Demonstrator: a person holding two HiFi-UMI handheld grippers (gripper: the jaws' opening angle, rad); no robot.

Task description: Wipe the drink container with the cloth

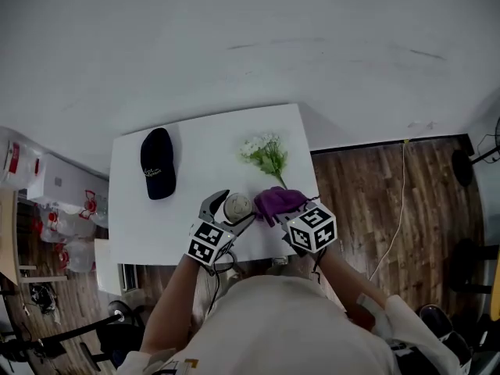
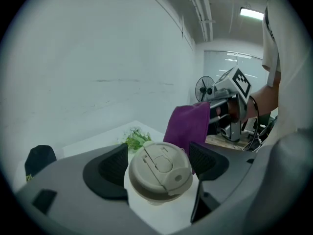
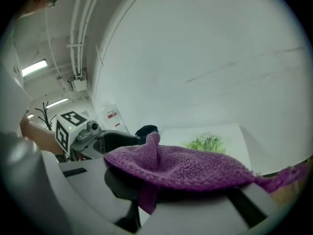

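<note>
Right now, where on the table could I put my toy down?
Bare table lies between the black cap and the flowers, and in the near left corner. The near right is crowded with the cup and purple cloth.

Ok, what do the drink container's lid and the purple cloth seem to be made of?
Lid: likely moulded plastic in a fairly matte beige; the surface is smooth, with a hinged flip tab. Cloth: soft knitted textile, perhaps microfibre; it shows a looped texture and drapes limply.
</note>
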